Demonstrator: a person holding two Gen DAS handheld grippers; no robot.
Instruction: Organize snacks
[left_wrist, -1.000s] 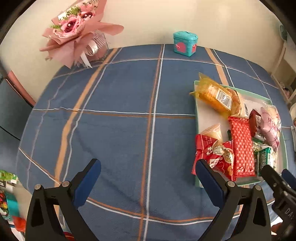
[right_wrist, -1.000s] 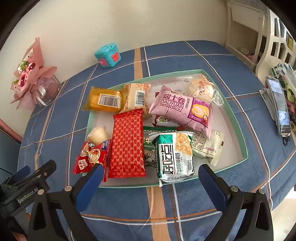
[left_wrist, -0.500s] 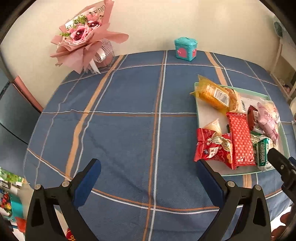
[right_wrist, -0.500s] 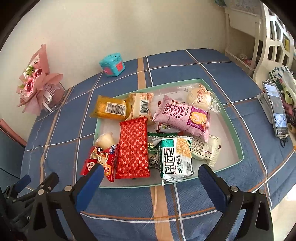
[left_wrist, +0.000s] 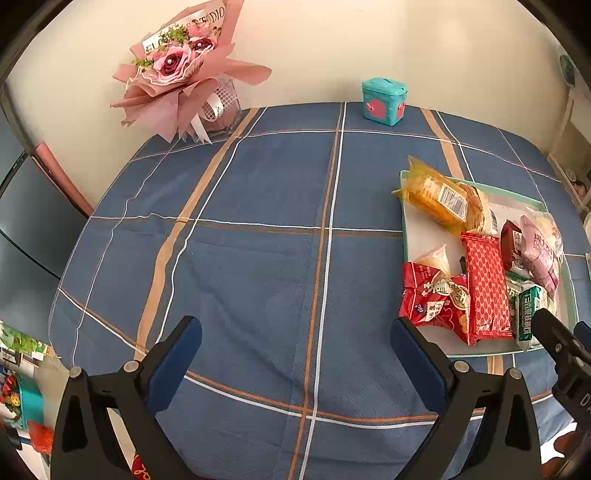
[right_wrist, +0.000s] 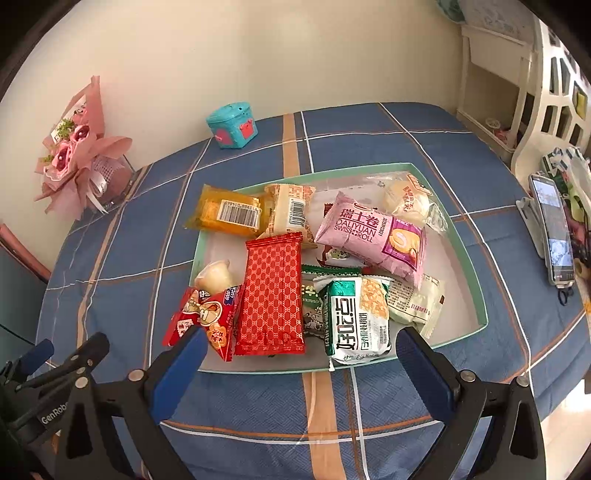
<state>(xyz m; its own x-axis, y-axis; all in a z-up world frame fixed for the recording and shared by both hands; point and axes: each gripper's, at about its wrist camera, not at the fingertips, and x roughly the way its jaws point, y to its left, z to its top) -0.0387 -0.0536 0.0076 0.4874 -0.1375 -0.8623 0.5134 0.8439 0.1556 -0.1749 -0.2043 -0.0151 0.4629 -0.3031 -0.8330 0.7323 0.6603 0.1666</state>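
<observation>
Both grippers hang over the near edge of the table, jaws wide apart and holding nothing. The snacks lie heaped in the tray (right_wrist: 476, 280), and the right gripper (right_wrist: 299, 350) faces it squarely, so it is plainly the nearer one. The red packet (right_wrist: 271, 291) sits just ahead of it, long axis running away from the jaws, so they would close across its narrow width. Beside it the green packet (right_wrist: 356, 319) lies much the same way. The left gripper (left_wrist: 295, 343) looks over bare cloth (left_wrist: 258, 240); from there the tray (left_wrist: 406, 236) lies off to its right. The red bag (left_wrist: 434, 299) seems to overhang the tray's near-left rim, though the fisheye bends that corner.
</observation>
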